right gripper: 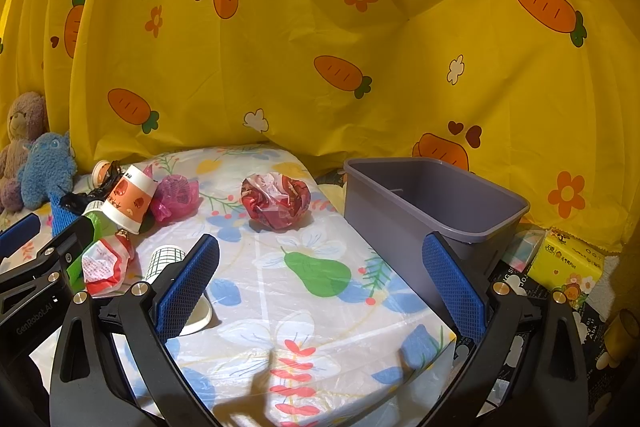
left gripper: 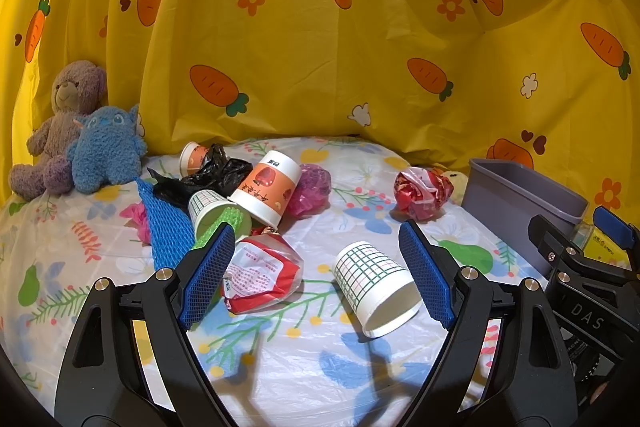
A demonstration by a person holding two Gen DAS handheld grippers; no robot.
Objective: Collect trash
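Both tongs gape wide w/ nothing held, left gripper and right gripper; the grid paper cup lying btwn the left's pads looks light, crushable (pinch mid-wall, gently).

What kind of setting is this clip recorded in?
Probably a staged home corner, like a child's room: a table under a floral plastic cover, a yellow carrot-print curtain behind it, and two plush toys at the far left. Scattered trash and a grey bin suggest a set-up tidying scene.

Floral-sheeted bed: toppled paper cups, crumpled wrappers, black bag, plush toys.
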